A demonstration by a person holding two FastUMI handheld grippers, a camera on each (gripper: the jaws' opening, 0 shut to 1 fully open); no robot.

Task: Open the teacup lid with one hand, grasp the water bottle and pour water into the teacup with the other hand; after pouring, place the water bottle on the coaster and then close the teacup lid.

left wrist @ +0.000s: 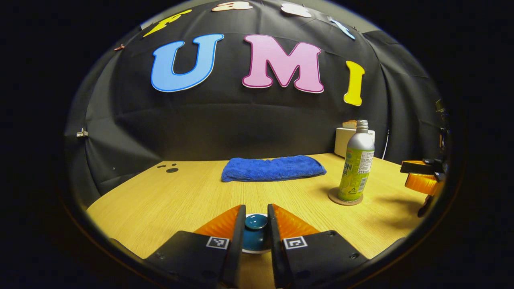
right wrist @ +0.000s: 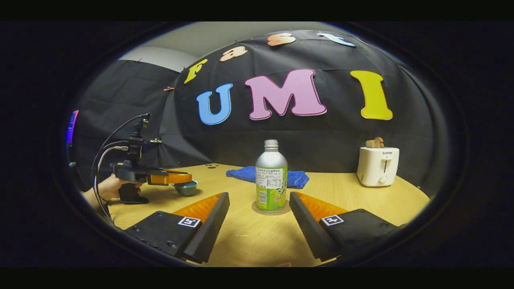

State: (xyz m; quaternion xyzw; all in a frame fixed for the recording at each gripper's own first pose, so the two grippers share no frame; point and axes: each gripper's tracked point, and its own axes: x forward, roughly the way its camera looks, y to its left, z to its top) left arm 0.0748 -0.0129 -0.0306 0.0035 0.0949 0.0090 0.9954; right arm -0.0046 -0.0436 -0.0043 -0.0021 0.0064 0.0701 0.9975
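Note:
In the left gripper view my left gripper (left wrist: 256, 208) is shut on the knob of the teal teacup lid (left wrist: 256, 222), low over the table. In the right gripper view the same gripper (right wrist: 181, 177) hovers just above the teal teacup (right wrist: 187, 188), held by a hand (right wrist: 107, 187). The silver and green water bottle (left wrist: 357, 168) (right wrist: 271, 180) stands upright on a round coaster (left wrist: 334, 197) (right wrist: 282, 211). My right gripper (right wrist: 259, 197) is open, a short way back from the bottle, which lines up with the gap between its fingers. It also shows at the right edge (left wrist: 421, 176).
A folded blue towel (left wrist: 273, 168) (right wrist: 296, 179) lies at the back of the wooden table (left wrist: 168, 200). A white toaster (right wrist: 377, 165) (left wrist: 343, 140) with bread in it stands at the back right. Small dark dots (left wrist: 170, 168) mark the far left of the table.

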